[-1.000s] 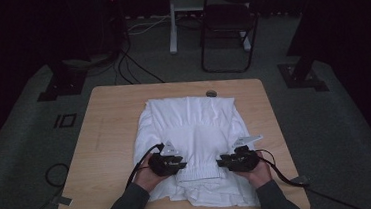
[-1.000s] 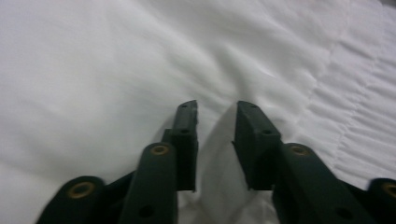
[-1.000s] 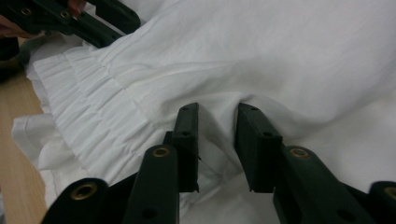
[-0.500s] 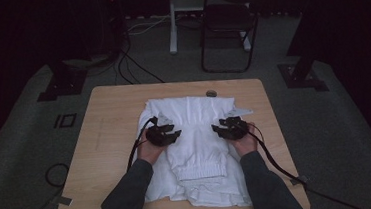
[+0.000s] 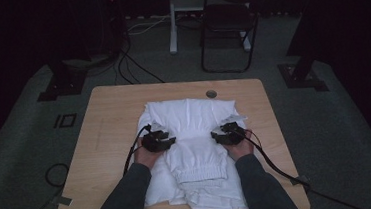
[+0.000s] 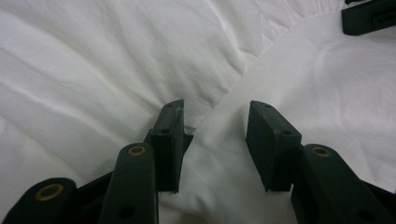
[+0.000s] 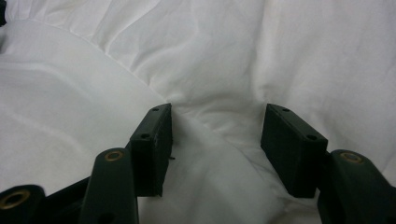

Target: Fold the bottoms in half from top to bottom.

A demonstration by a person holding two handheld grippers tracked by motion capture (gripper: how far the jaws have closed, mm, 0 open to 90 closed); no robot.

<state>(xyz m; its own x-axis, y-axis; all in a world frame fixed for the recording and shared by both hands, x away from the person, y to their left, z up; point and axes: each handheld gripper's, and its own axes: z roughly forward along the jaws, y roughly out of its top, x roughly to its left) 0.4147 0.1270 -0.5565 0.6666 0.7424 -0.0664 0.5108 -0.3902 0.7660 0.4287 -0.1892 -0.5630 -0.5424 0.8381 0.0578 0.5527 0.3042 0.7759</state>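
Note:
A white garment (image 5: 189,116) lies spread on the wooden table (image 5: 109,120), with a ribbed band (image 5: 199,173) folded over its near part. My left gripper (image 5: 162,138) rests on the cloth's left side and my right gripper (image 5: 224,133) on its right, both pointing away from the person. In the left gripper view the left gripper (image 6: 215,112) stands open over a curved fold edge (image 6: 243,77), its pads clear of the cloth. The right gripper (image 7: 217,112) is open too, with a soft ridge of cloth lying loose between its jaws. Both pairs of jaws have just been opening.
A round grommet (image 5: 211,93) sits in the table's far edge. Cables (image 5: 273,165) trail from both grippers toward the near edge. Beyond the table stand a chair (image 5: 228,31) and stand bases on the dark floor. Bare wood shows left and right of the garment.
Both hands moved away from the person, from the garment's near part toward its middle, bringing a layer of cloth over. The jaws of both grippers have spread apart.

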